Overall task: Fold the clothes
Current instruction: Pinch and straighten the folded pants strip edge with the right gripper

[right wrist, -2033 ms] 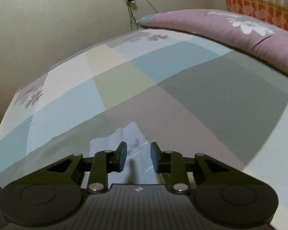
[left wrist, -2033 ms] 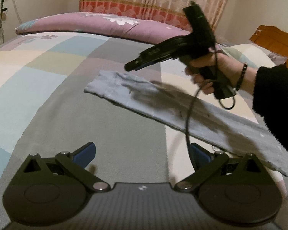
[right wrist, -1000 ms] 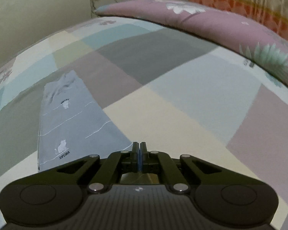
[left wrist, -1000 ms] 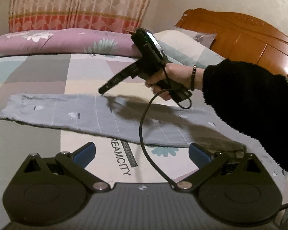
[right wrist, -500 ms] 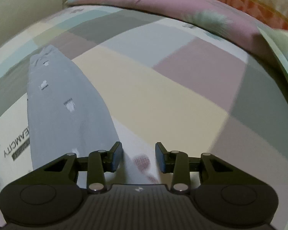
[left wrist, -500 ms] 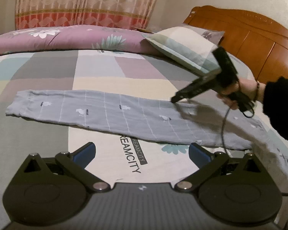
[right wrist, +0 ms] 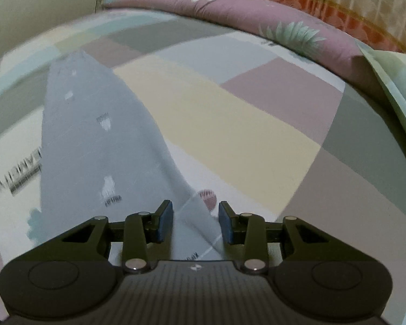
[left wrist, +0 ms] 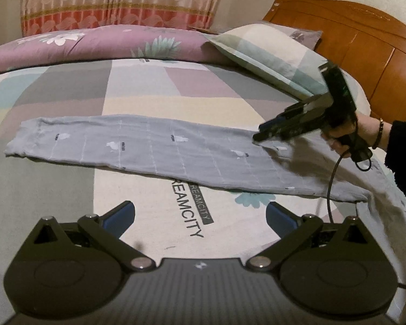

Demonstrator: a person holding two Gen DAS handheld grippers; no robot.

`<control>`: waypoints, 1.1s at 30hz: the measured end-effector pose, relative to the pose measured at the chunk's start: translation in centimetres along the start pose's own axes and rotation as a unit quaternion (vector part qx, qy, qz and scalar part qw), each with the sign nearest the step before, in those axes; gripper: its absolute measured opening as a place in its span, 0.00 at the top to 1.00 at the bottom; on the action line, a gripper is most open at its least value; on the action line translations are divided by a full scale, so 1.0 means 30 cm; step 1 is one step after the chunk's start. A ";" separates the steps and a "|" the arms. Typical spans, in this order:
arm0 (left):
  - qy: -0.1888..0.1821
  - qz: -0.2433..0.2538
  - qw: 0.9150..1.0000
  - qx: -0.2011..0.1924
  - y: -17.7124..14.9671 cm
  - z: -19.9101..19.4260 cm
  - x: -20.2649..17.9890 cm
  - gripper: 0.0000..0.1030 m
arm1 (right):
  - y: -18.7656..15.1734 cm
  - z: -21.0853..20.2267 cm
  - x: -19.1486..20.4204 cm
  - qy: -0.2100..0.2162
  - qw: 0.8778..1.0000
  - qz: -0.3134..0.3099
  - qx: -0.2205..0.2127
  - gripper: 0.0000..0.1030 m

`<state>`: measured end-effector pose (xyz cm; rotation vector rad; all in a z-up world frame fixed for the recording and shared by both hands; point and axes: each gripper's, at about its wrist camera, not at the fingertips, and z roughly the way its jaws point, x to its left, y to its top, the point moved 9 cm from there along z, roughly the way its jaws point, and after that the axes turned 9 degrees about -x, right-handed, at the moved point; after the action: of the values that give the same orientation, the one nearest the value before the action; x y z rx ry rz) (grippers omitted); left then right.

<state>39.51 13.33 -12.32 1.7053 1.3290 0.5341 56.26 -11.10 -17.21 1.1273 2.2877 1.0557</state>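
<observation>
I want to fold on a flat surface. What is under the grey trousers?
The grey trousers lie flat on a patchwork bedsheet; part of its printed lettering shows beside them, the rest is covered. Whether anything else lies underneath cannot be seen.

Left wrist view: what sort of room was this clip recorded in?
Most likely a home bedroom: a bed with a patchwork sheet, a pillow against a wooden headboard, and a curtain behind. Grey trousers lie flat on the sheet.
</observation>
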 end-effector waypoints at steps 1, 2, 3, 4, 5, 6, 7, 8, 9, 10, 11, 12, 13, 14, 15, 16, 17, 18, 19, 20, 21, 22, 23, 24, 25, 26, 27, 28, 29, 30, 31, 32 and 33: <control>0.002 -0.001 1.000 0.000 0.000 -0.001 0.003 0.01 | 0.013 -0.006 -0.023 -0.010 1.000 0.011 -0.011 0.59; 0.001 -0.002 1.000 -0.001 0.001 -0.001 0.005 0.01 | 0.024 -0.012 -0.047 -0.021 0.999 0.021 -0.021 0.59; 0.000 -0.004 1.000 -0.002 0.001 -0.001 0.006 0.01 | 0.035 -0.018 -0.071 -0.033 0.998 0.031 -0.031 0.59; -0.001 -0.004 1.000 -0.001 0.000 0.001 0.006 0.01 | 0.030 -0.010 -0.079 -0.038 0.998 0.033 -0.028 0.59; -0.001 -0.004 1.000 0.000 -0.002 0.003 0.006 0.01 | 0.020 0.000 -0.085 -0.042 0.998 0.032 -0.022 0.59; 0.001 -0.003 1.000 0.002 -0.004 0.005 0.006 0.01 | 0.009 0.007 -0.071 -0.043 0.999 0.021 -0.018 0.59; 0.002 -0.001 1.000 0.003 -0.006 0.006 0.006 0.01 | -0.002 0.012 -0.053 -0.042 0.999 0.008 -0.014 0.59; 0.003 -0.001 1.000 0.004 -0.006 0.009 0.005 0.01 | -0.013 0.018 -0.035 -0.041 0.999 -0.006 -0.010 0.59; 0.003 -0.001 1.000 0.004 -0.007 0.011 0.005 0.01 | -0.025 0.024 -0.017 -0.041 0.999 -0.019 -0.007 0.59; 0.003 -0.002 1.000 0.005 -0.008 0.012 0.005 0.01 | -0.036 0.029 0.001 -0.040 0.999 -0.033 -0.003 0.59; 0.003 -0.002 1.000 0.005 -0.009 0.013 0.005 0.01 | -0.042 0.029 0.013 -0.045 0.998 -0.045 -0.004 0.59; 0.003 -0.002 1.000 0.006 -0.010 0.013 0.006 0.01 | -0.047 0.027 0.023 -0.051 0.997 -0.057 -0.006 0.59; 0.004 -0.002 1.000 0.006 -0.011 0.015 0.007 0.01 | -0.051 0.026 0.038 -0.056 0.996 -0.073 -0.007 0.59; 0.004 -0.002 1.000 0.007 -0.011 0.017 0.008 0.01 | -0.055 0.026 0.053 -0.062 0.994 -0.090 -0.008 0.59; 0.004 -0.002 1.000 0.007 -0.012 0.019 0.009 0.01 | -0.059 0.025 0.069 -0.067 0.992 -0.108 -0.009 0.60; 0.004 -0.003 1.000 0.008 -0.014 0.021 0.009 0.01 | -0.063 0.024 0.085 -0.072 0.990 -0.125 -0.009 0.65; 0.005 -0.003 1.000 0.009 -0.015 0.023 0.010 0.01 | -0.066 0.024 0.101 -0.077 0.987 -0.142 -0.010 0.69; 0.006 -0.003 1.000 0.010 -0.017 0.024 0.010 0.01 | -0.070 0.023 0.117 -0.082 0.984 -0.159 -0.011 0.79; 0.007 -0.002 1.000 0.012 -0.018 0.026 0.011 0.01 | -0.071 0.022 0.117 -0.079 0.985 -0.154 -0.011 0.84; 0.008 -0.002 1.000 0.013 -0.019 0.027 0.012 0.01 | -0.071 0.022 0.115 -0.075 0.987 -0.145 -0.011 0.85; 0.007 -0.002 1.000 0.013 -0.020 0.027 0.012 0.01 | -0.071 0.022 0.112 -0.071 0.988 -0.136 -0.010 0.86; 0.007 -0.003 1.000 0.013 -0.021 0.028 0.012 0.01 | -0.071 0.022 0.109 -0.066 0.990 -0.127 -0.010 0.86; 0.006 -0.003 1.000 0.014 -0.022 0.028 0.013 0.01 | -0.071 0.021 0.107 -0.062 0.991 -0.117 -0.010 0.86; 0.006 -0.003 1.000 0.014 -0.023 0.030 0.013 0.01 | -0.070 0.021 0.104 -0.058 0.992 -0.108 -0.010 0.87; 0.006 -0.003 1.000 0.015 -0.024 0.031 0.014 0.01 | -0.070 0.021 0.102 -0.054 0.994 -0.099 -0.009 0.90; 0.006 -0.004 1.000 0.016 -0.026 0.032 0.014 0.01 | -0.070 0.020 0.099 -0.050 0.995 -0.089 -0.009 0.94; 0.006 -0.004 1.000 0.016 -0.027 0.033 0.015 0.01 | -0.070 0.020 0.097 -0.045 0.996 -0.080 -0.009 0.97; 0.006 -0.004 1.000 0.017 -0.029 0.034 0.015 0.01 | -0.069 0.019 0.094 -0.041 0.997 -0.071 -0.008 0.98; 0.006 -0.004 1.000 0.018 -0.030 0.035 0.015 0.01 | -0.061 0.021 0.078 -0.047 0.997 -0.064 -0.010 0.99; 0.006 -0.004 1.000 0.018 -0.032 0.037 0.015 0.01 | -0.052 0.024 0.060 -0.055 0.997 -0.058 -0.012 0.99; 0.006 -0.004 1.000 0.019 -0.033 0.038 0.015 0.01 | -0.042 0.026 0.041 -0.062 0.997 -0.053 -0.014 0.99; 0.006 -0.004 1.000 0.019 -0.033 0.039 0.014 0.01 | -0.033 0.028 0.023 -0.070 0.996 -0.047 -0.017 0.99; 0.007 -0.004 1.000 0.020 -0.033 0.041 0.014 0.01 | -0.023 0.031 0.004 -0.078 0.996 -0.041 -0.019 0.99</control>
<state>40.04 13.30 -13.86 1.7318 1.3637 0.5179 56.39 -10.86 -18.34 1.0539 2.1641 0.9415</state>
